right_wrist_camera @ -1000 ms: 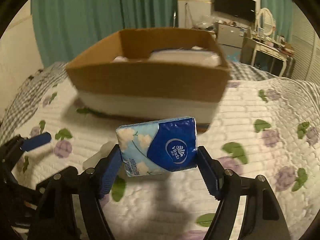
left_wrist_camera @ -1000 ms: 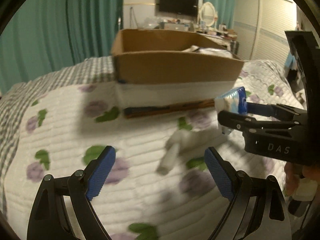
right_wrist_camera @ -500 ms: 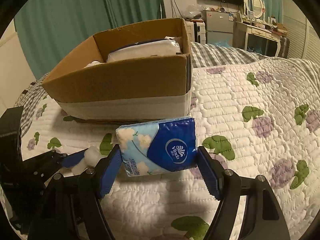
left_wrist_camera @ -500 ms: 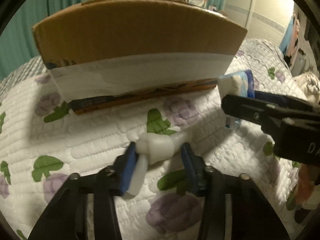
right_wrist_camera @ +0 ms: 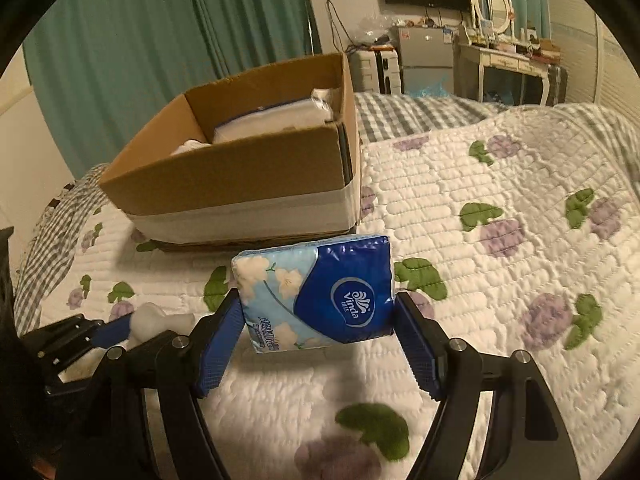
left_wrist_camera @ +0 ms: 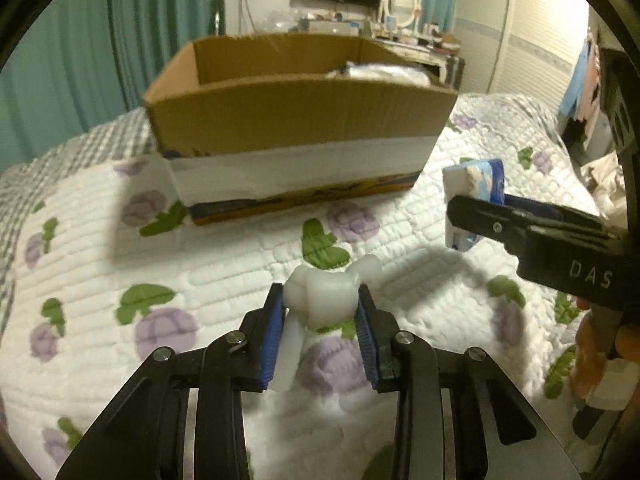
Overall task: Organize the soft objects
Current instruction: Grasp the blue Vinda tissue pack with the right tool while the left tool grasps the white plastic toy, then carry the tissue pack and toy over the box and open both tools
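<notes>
Across the bed [right_wrist_camera: 500, 208] lay a white quilt printed with purple flowers and green leaves, with a grey checked blanket showing beyond it and teal curtains [right_wrist_camera: 140, 60] hanging behind. On the quilt stood an open cardboard box [left_wrist_camera: 296, 120], brown above and banded with white along its lower wall; pale, plastic-wrapped soft packs [right_wrist_camera: 276, 118] rested inside it, toward its far right corner.

Nearer than the box, and apart from it, were the two tools. The right hand-held gripper [right_wrist_camera: 318, 328] was closed on a tissue pack [right_wrist_camera: 316, 292], its blue pads pressed against the pack's two short ends. The pack was blue and pale blue, printed with white blossoms and a round "Vinda" logo, and it was held above the quilt, facing the camera. From the left wrist view the same pack [left_wrist_camera: 474, 192] appeared edge-on at the right, level with the box's lower front corner.

The left hand-held gripper [left_wrist_camera: 322, 308] was drawn in narrow around a small white soft object [left_wrist_camera: 326, 296], lumpy and knotted-looking, gripped between both blue pads just over the quilt. A pale strip of it hung down beside the left pad. I could not tell exactly what the object was.
</notes>
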`<state>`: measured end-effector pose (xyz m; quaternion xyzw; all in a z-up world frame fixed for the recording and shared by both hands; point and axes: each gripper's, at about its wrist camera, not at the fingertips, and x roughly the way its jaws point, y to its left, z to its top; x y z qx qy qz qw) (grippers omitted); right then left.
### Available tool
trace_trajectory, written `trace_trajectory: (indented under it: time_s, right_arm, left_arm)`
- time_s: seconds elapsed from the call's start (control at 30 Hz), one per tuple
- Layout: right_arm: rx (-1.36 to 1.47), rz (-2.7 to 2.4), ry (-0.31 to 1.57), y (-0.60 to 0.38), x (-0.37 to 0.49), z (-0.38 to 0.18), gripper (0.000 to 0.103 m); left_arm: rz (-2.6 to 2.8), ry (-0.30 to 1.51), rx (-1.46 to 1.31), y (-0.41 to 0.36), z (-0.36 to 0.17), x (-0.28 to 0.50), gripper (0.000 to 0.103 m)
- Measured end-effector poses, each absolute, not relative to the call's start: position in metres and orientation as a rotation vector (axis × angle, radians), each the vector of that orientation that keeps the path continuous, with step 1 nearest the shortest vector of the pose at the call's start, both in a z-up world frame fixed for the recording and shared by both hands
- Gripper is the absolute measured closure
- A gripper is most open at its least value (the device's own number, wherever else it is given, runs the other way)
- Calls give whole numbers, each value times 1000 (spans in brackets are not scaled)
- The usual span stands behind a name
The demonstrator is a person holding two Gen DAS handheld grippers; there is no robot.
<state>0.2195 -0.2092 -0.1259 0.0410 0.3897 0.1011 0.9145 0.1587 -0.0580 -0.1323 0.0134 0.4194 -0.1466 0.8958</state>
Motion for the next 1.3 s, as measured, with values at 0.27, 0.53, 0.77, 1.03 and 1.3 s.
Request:
trace_trajectory:
  time_s: [0.27, 0.53, 0.77, 1.03, 1.3]
  right_arm:
    - [48, 228, 769, -203, 184, -105, 29]
    - [-32, 272, 688, -190, 148, -53, 29]
    - [-87, 298, 606, -181, 135, 5, 29]
    - [-66, 339, 534, -184, 155, 72, 29]
    - [-26, 381, 477, -177, 222, 116, 29]
  left_arm:
    - [-245, 815, 24, -51, -99, 131, 70]
    - [-214, 750, 14, -44, -55, 101, 70]
    - [-184, 681, 16, -37, -5, 85, 70]
    - [-194, 592, 40, -37, 55, 96, 70]
    - [-211, 487, 121, -37, 93, 153, 69]
